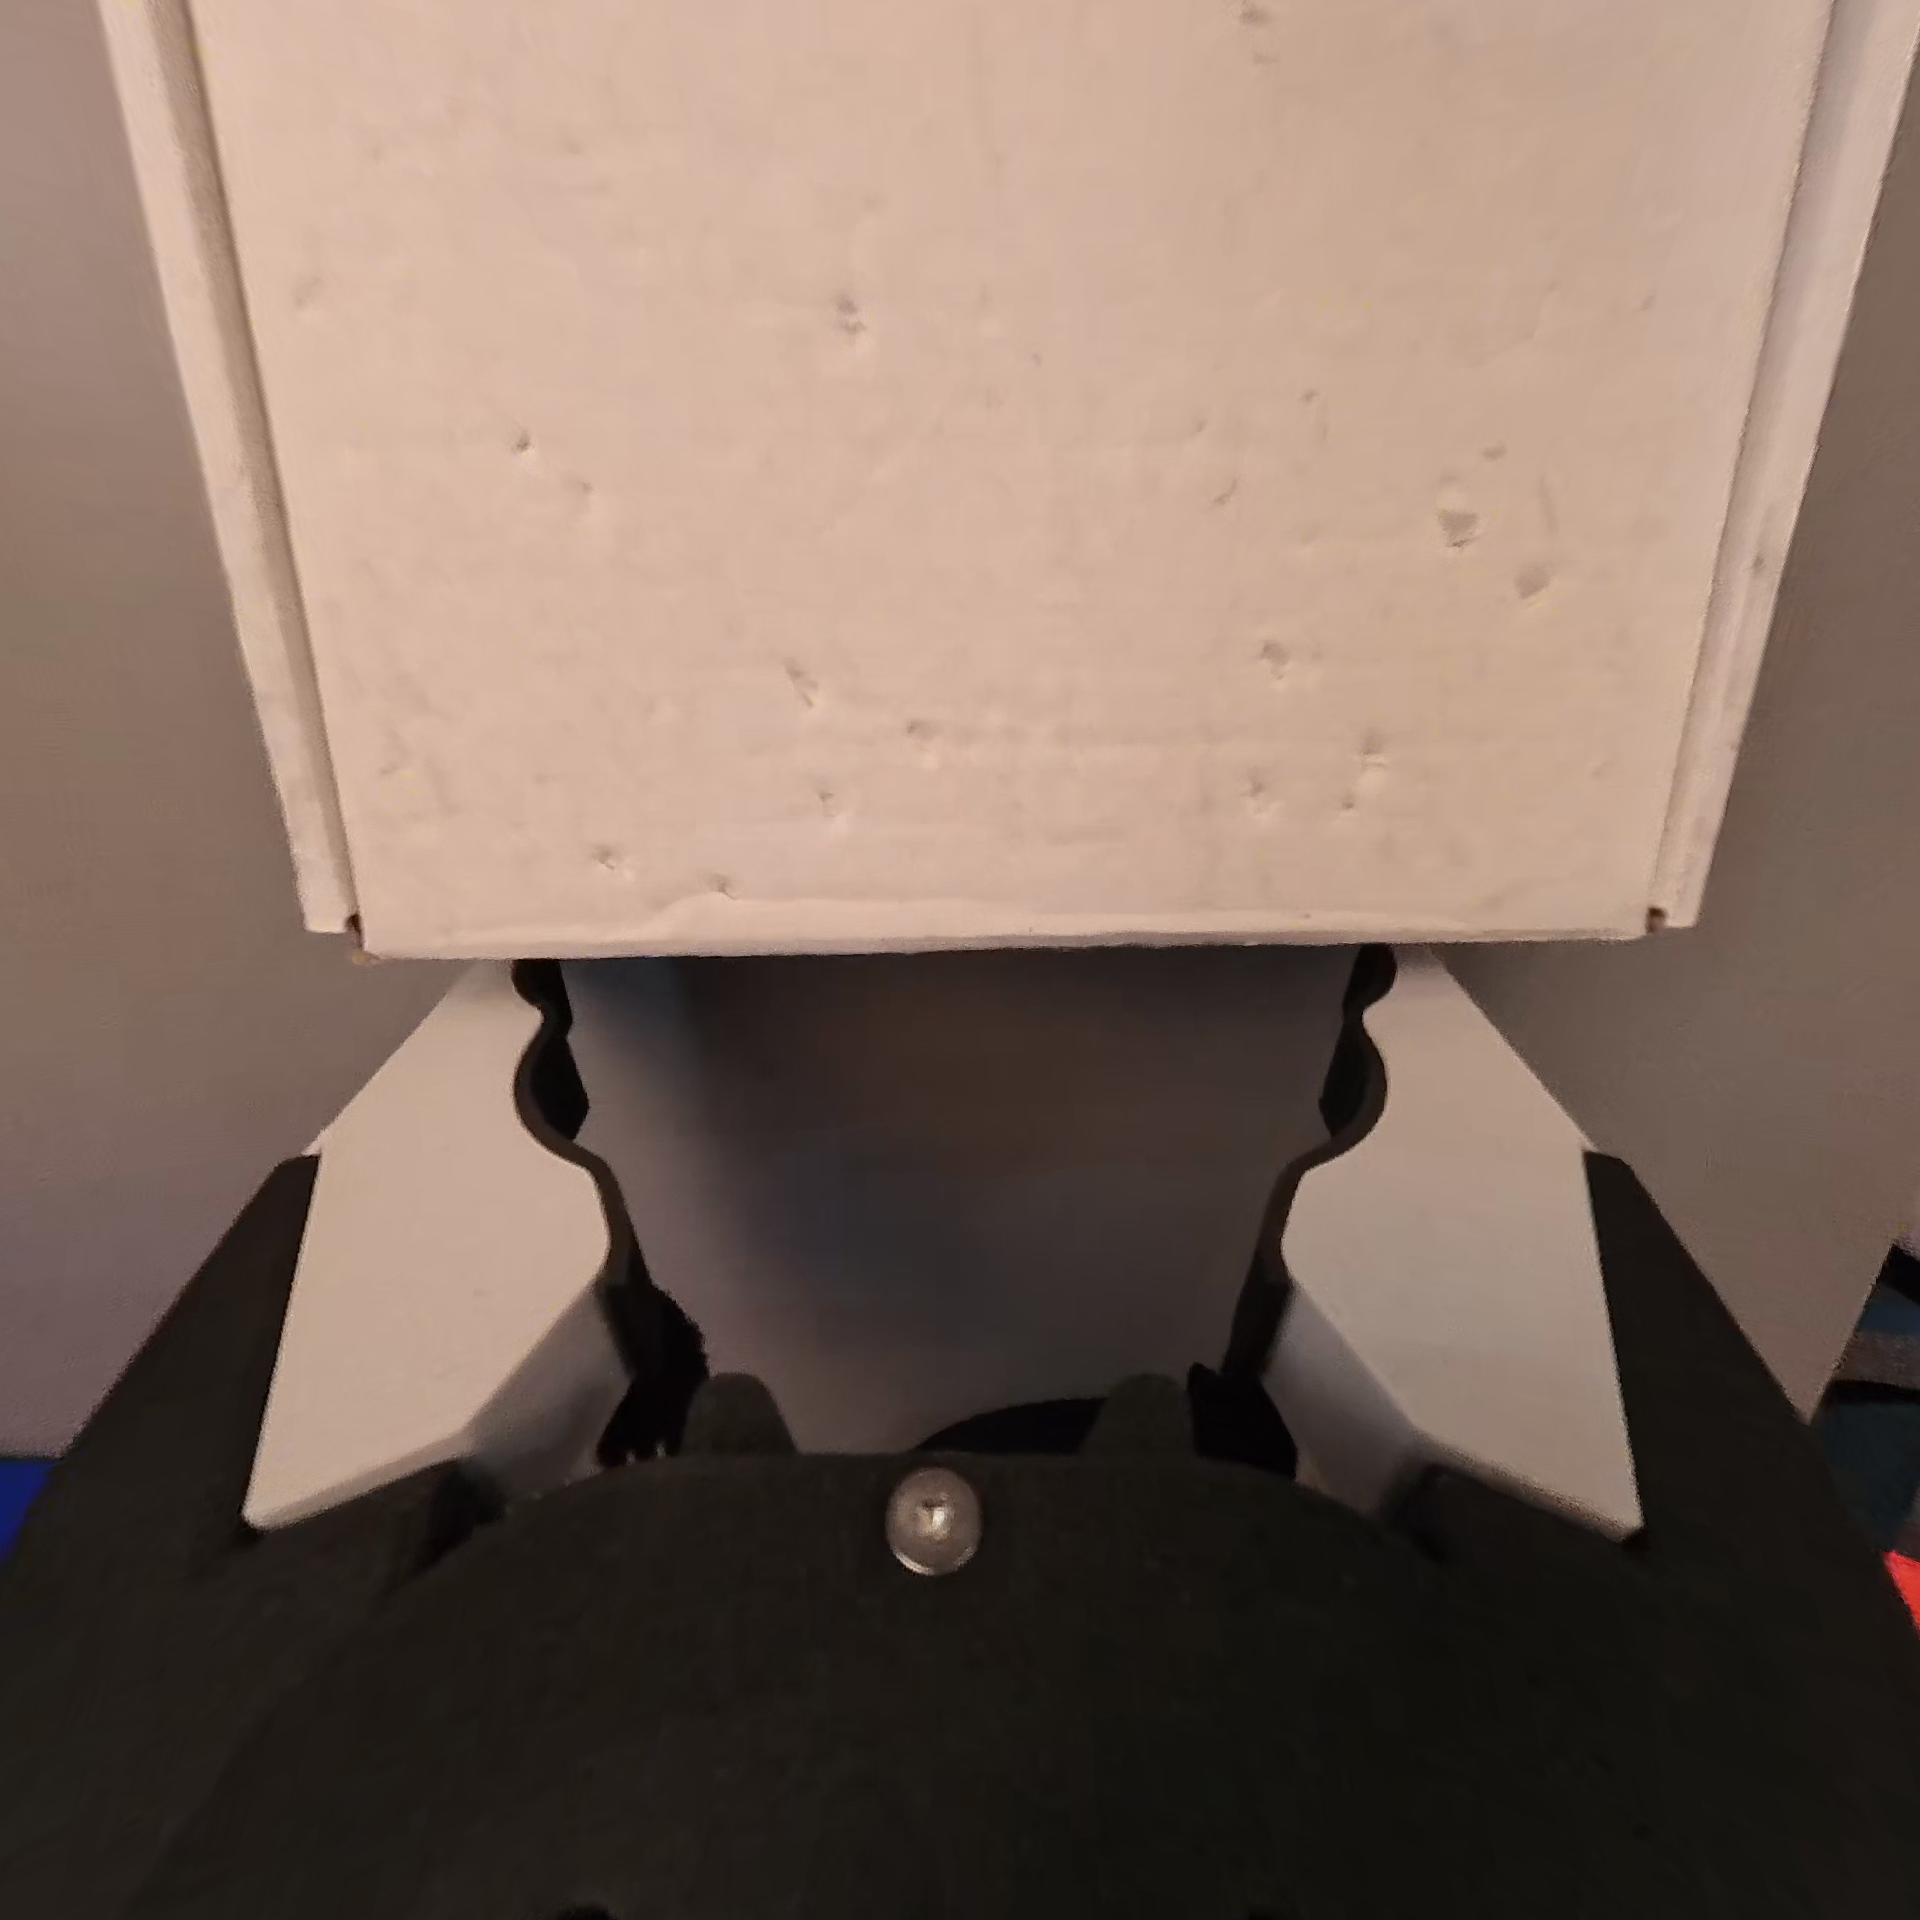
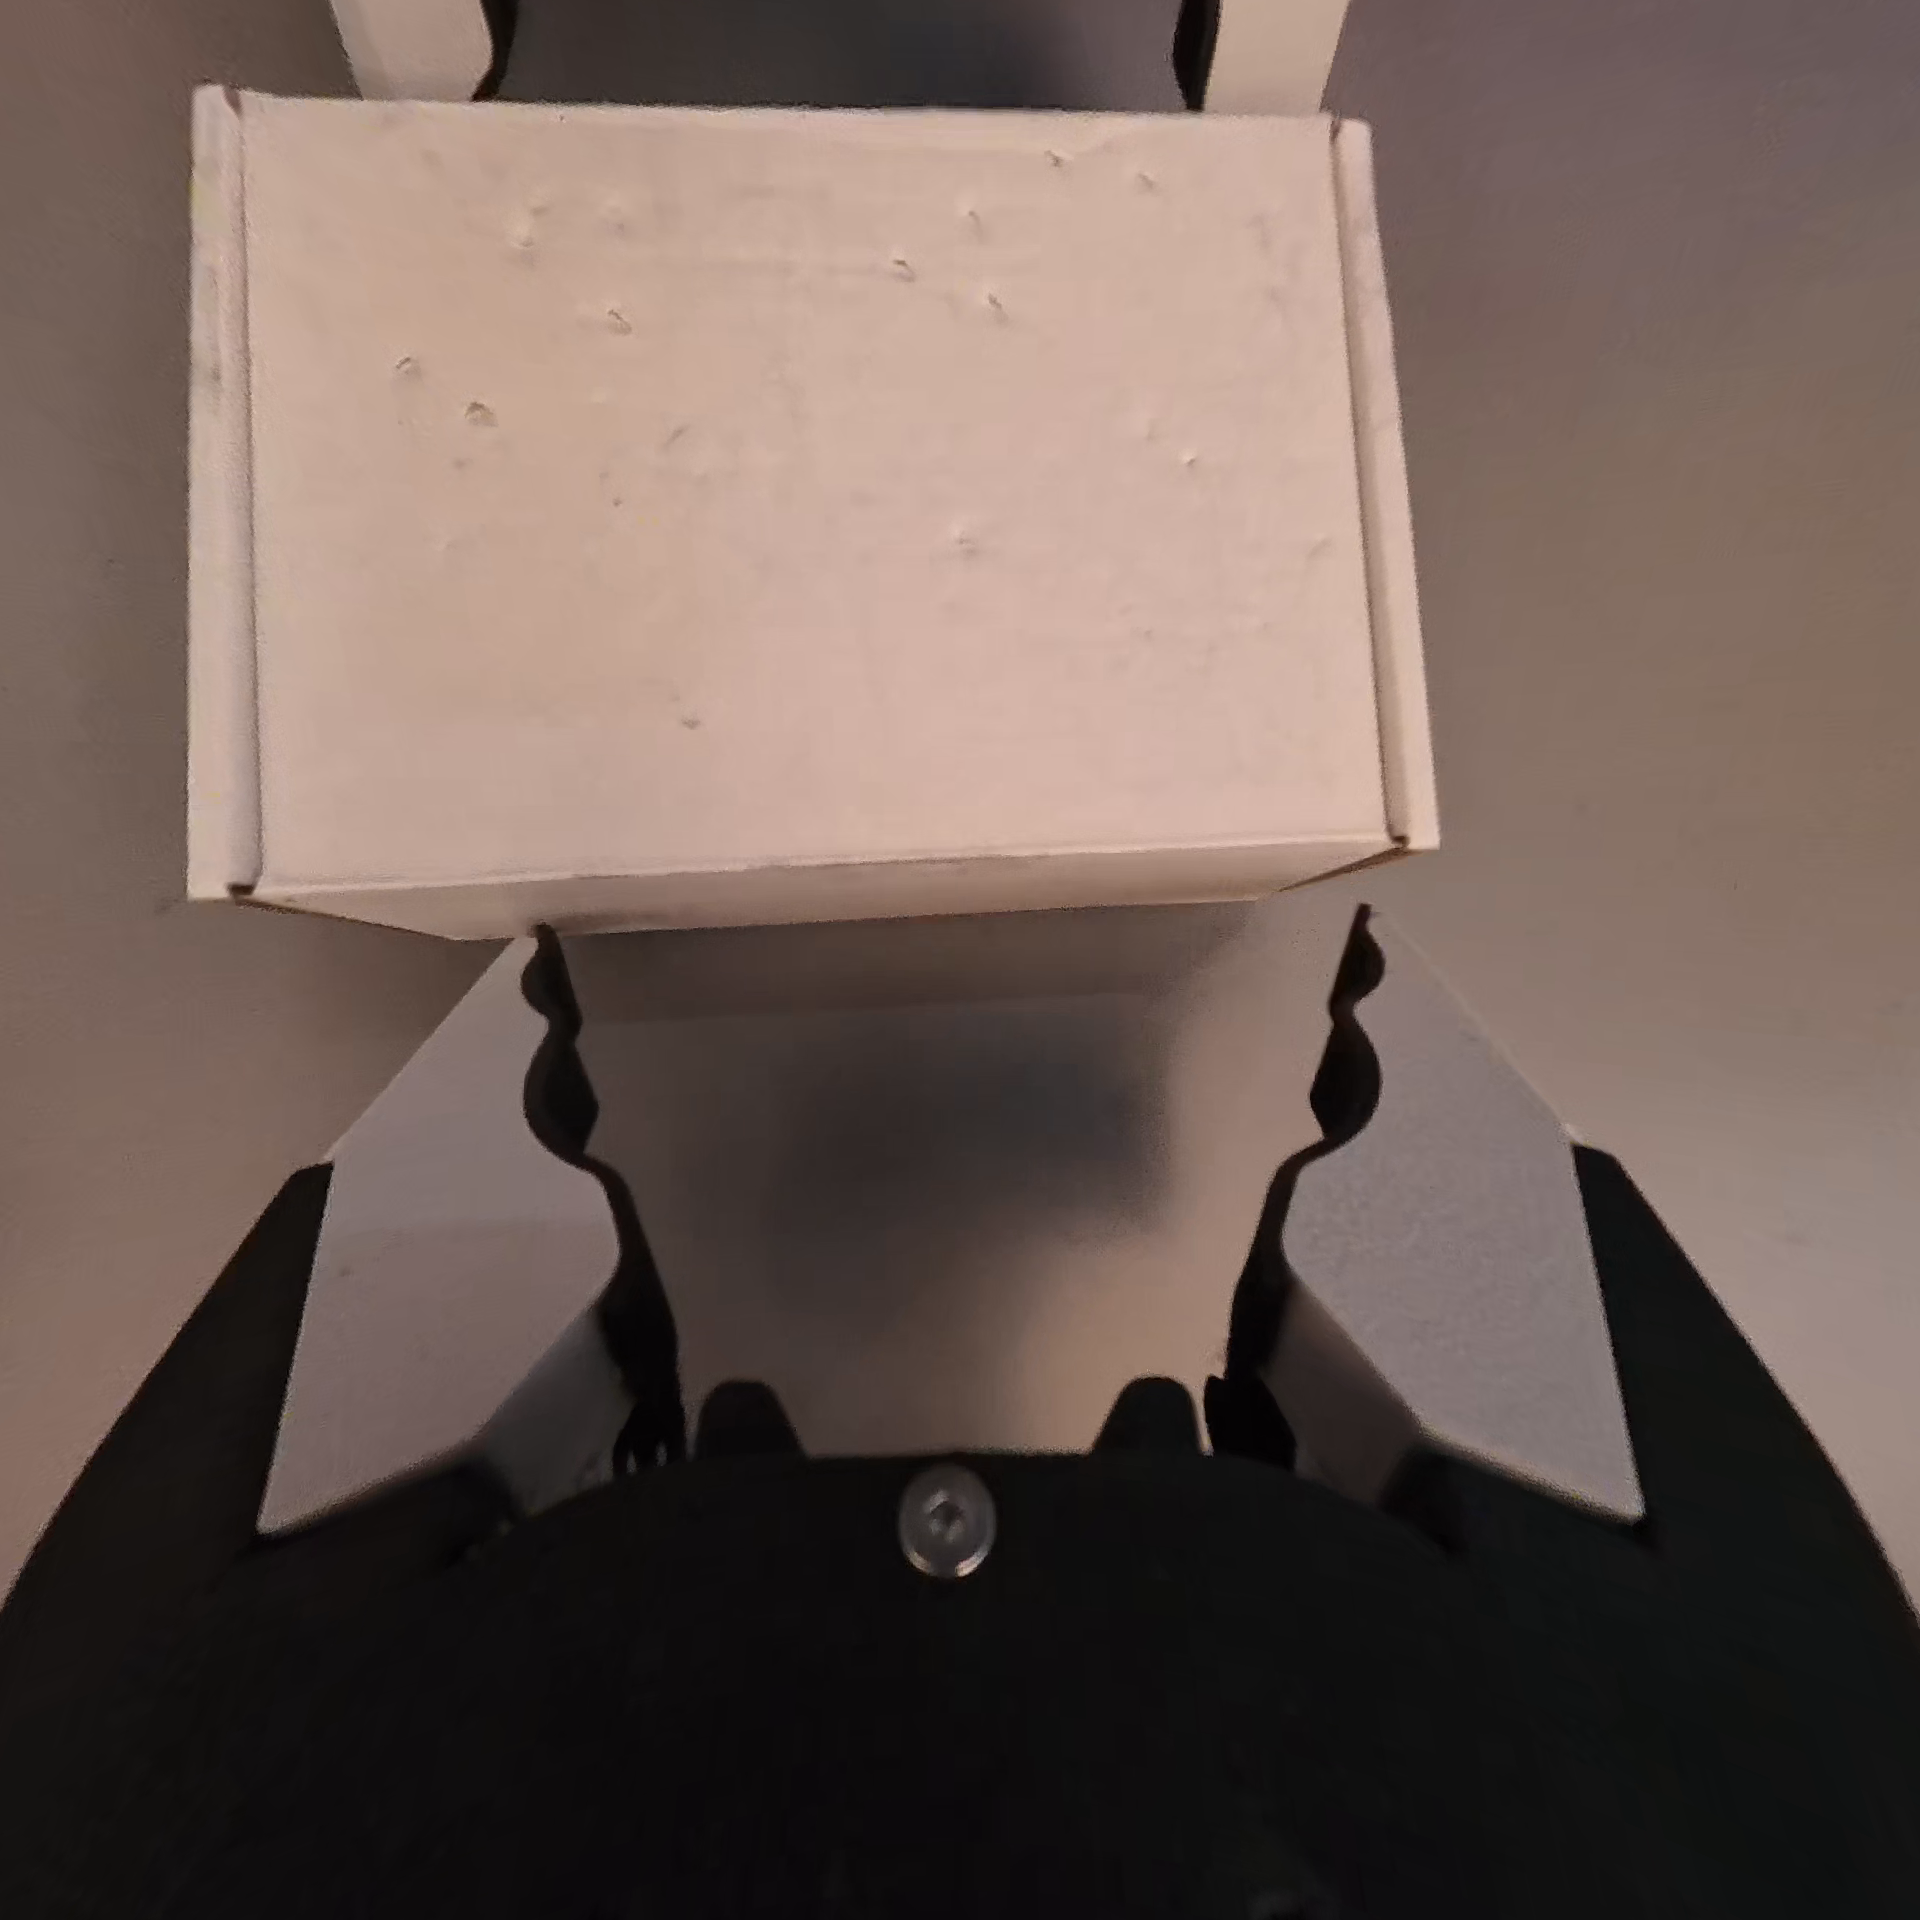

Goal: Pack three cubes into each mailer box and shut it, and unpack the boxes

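Cardboard, white and dented, fills both views: 1 closed mailer box [image 1: 935, 468] lies on the grey table [image 2: 94, 520] at 12 o'clock from each gripper. The left gripper [image 1: 951, 971] is spread wide against its near edge. The right gripper [image 2: 951, 935] is likewise spread, fingertips [image 2: 542, 951] just touching the box.

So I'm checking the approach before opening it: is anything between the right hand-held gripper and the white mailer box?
Nothing visible. The right hand-held gripper is open, its fingertips right at the near edge of the closed mailer box. The left hand-held gripper shows at the box's far side.
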A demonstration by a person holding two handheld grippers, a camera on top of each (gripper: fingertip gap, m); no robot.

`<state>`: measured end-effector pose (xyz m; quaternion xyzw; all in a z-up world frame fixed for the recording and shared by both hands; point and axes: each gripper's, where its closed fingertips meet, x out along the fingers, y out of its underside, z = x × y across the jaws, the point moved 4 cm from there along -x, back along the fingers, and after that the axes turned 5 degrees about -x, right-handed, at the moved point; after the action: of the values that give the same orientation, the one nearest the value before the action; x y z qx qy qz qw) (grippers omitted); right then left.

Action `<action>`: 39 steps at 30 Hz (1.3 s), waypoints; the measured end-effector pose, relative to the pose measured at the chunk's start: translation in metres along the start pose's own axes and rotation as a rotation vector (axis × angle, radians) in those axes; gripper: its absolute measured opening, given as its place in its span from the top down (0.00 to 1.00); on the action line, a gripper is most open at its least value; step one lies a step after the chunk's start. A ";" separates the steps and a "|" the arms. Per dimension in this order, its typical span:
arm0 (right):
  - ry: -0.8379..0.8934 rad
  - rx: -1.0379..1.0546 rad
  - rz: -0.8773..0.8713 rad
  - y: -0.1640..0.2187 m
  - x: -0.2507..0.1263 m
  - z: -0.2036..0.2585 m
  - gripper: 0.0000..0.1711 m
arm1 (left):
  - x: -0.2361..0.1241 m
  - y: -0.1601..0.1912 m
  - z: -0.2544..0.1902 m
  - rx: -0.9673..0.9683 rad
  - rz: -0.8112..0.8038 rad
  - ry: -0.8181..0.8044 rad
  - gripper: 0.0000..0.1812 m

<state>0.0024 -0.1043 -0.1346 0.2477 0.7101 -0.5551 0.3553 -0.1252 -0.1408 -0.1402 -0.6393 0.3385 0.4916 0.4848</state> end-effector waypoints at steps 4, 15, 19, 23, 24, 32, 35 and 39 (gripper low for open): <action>-0.040 -0.022 -0.017 -0.004 0.002 0.009 0.19 | 0.000 0.002 -0.004 0.012 0.018 0.013 0.17; -0.096 0.015 -0.004 -0.007 0.002 0.016 0.25 | -0.006 0.005 -0.010 -0.004 0.032 0.048 0.22; -0.085 0.001 0.029 -0.008 0.003 0.016 0.25 | -0.006 0.004 -0.011 -0.003 0.063 0.036 0.21; -0.087 0.000 0.026 -0.010 0.004 0.014 0.25 | -0.006 0.004 -0.010 -0.008 0.078 0.035 0.21; -0.087 -0.002 0.030 -0.011 0.004 0.014 0.25 | -0.005 0.004 -0.009 -0.006 0.078 0.036 0.21; -0.088 0.005 -0.010 -0.010 0.004 0.009 0.26 | -0.005 0.003 -0.006 -0.009 0.062 0.039 0.21; -0.107 0.038 -0.041 -0.009 0.003 0.008 0.26 | -0.008 0.003 -0.004 -0.016 0.011 0.071 0.21; -0.118 0.066 -0.044 -0.006 0.001 0.009 0.25 | -0.014 0.000 -0.003 -0.031 -0.068 0.123 0.23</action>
<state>-0.0007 -0.1143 -0.1323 0.2104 0.6746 -0.5994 0.3760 -0.1281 -0.1441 -0.1270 -0.6868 0.3382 0.4397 0.4697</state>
